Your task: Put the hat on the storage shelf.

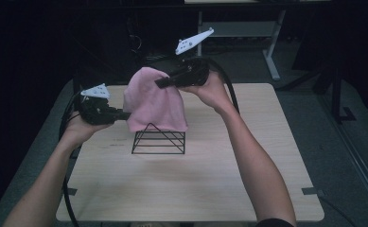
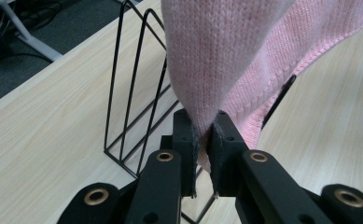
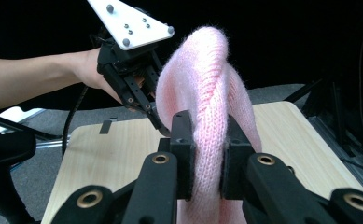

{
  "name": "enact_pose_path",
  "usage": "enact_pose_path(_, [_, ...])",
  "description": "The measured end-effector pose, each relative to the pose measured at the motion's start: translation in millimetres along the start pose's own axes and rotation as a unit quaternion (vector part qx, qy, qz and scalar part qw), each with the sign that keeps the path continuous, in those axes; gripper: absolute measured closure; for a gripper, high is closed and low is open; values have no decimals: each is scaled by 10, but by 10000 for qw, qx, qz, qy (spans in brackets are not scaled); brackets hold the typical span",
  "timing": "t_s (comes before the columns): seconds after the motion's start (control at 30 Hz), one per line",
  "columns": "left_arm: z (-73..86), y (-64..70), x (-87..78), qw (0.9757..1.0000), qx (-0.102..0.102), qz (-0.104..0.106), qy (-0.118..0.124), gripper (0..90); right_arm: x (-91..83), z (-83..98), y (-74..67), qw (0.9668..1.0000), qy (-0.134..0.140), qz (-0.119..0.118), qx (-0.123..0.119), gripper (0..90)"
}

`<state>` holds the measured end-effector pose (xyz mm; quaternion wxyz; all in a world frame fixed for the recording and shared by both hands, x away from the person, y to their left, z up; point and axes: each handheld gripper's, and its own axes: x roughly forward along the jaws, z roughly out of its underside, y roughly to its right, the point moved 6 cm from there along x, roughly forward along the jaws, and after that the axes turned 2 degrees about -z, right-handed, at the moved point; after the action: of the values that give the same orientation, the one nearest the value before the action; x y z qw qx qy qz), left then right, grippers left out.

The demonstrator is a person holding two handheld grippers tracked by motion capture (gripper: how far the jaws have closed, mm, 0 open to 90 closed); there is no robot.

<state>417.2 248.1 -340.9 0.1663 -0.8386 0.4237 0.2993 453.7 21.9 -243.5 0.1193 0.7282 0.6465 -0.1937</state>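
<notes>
so the pink sweater (image 1: 151, 101) hangs right above the wire rack (image 1: 159, 140) on the table (image 1: 219, 179), left tongs (image 1: 126, 115) pinching its lower edge, right tongs (image 1: 160, 83) clamped on its top

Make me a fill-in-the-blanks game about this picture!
1. Both grippers hold a knitted cloth whose colour is ____.
2. The black wire rack stands on a wooden ____.
3. The right gripper pinches the cloth ____ up than the left gripper.

Missing words: pink; table; higher
</notes>
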Motion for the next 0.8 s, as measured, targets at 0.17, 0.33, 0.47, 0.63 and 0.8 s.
enact_pose_path(0.17, [60, 18, -15, 10000, 39, -52, -67, 823, 42, 50, -41, 10000, -50, -49, 10, 783])
enact_pose_path(0.33, [118, 47, 5, 9999, 66, -79, -126, 823, 65, 125, -68, 9999, -112, -89, 45, 781])
enact_pose_path(0.47, [169, 67, 45, 9997, 104, -86, -227, 823, 90, 185, -74, 9998, -144, -116, 47, 779])
enact_pose_path(0.63, [227, 85, 93, 9993, 175, -100, -326, 823, 127, 256, -81, 9995, -230, -185, 103, 774])
enact_pose_path(0.8, [301, 79, 140, 9990, 132, -63, -419, 823, 178, 339, -85, 9993, -299, -200, 133, 769])
